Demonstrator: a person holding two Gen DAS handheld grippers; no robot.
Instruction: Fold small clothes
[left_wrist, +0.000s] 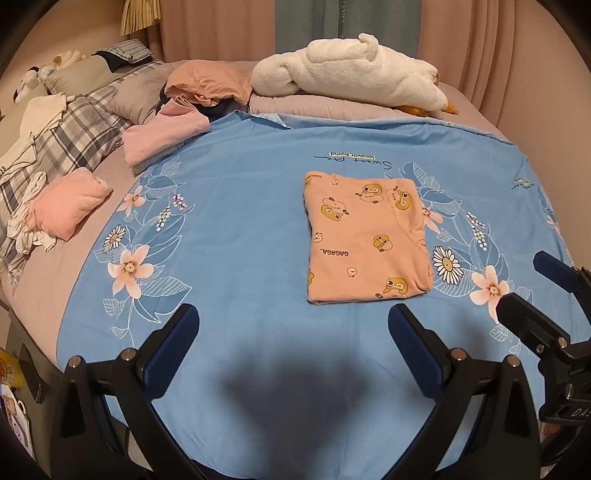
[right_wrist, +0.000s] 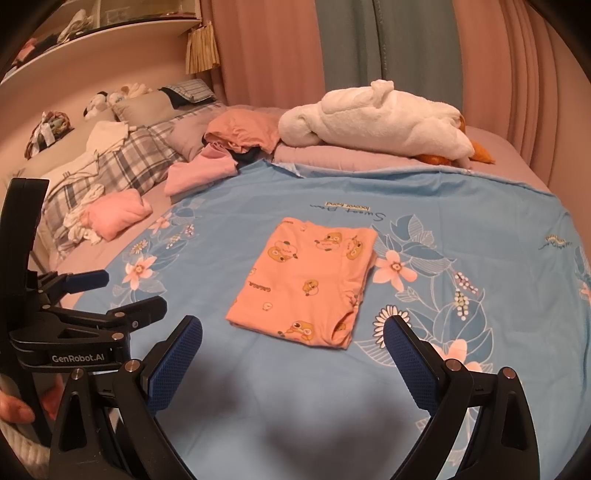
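Holding both grippers spread apart and empty, you are hovering the left gripper (left_wrist: 293, 345) and right gripper (right_wrist: 293, 354) low in frame; the folded peach duck-print garment (left_wrist: 365, 236) is lying mid-frame on the blue floral bedsheet (left_wrist: 236, 206).

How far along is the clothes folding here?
Done: the peach cartoon-print garment lies folded flat on the blue sheet, and a folded pink piece sits off to the side. In hand: nothing; the left gripper and right gripper are both open. Left: the crumpled clothes pile near the pillows looks unfolded.
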